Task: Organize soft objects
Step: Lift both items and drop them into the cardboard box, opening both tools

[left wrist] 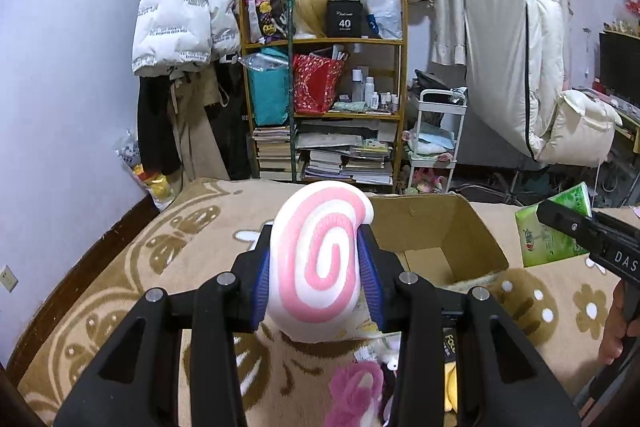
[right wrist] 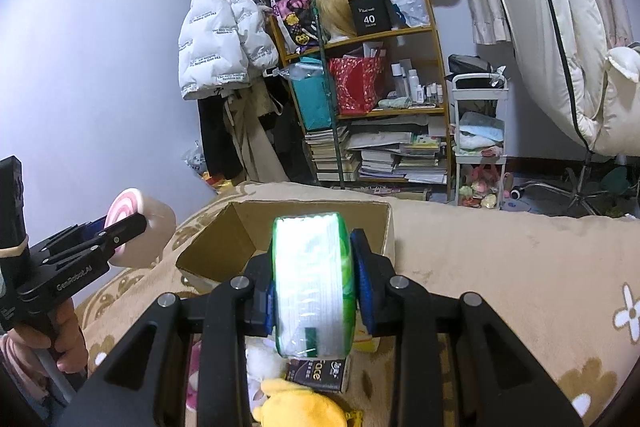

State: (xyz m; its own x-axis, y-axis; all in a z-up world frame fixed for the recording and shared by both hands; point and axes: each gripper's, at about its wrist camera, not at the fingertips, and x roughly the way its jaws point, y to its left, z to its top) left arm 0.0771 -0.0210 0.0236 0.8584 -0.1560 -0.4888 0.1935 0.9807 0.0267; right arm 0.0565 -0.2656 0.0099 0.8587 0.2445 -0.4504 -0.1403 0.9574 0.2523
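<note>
My left gripper (left wrist: 318,255) is shut on a white cushion with a pink spiral (left wrist: 320,259) and holds it above the bed, left of an open cardboard box (left wrist: 436,227). The cushion also shows in the right wrist view (right wrist: 140,231). My right gripper (right wrist: 314,279) is shut on a green tissue pack (right wrist: 310,283), held in front of the box (right wrist: 248,227). The pack also shows in the left wrist view (left wrist: 548,231). A pink plush (left wrist: 356,391), a yellow plush (right wrist: 300,407) and a dark tissue pack (right wrist: 320,373) lie on the blanket below.
The bed carries a beige flowered blanket (right wrist: 500,267). Behind it stand a cluttered wooden shelf (left wrist: 324,87), a white trolley (left wrist: 436,139), hanging jackets (left wrist: 180,15) and a chair draped with a white duvet (left wrist: 520,67).
</note>
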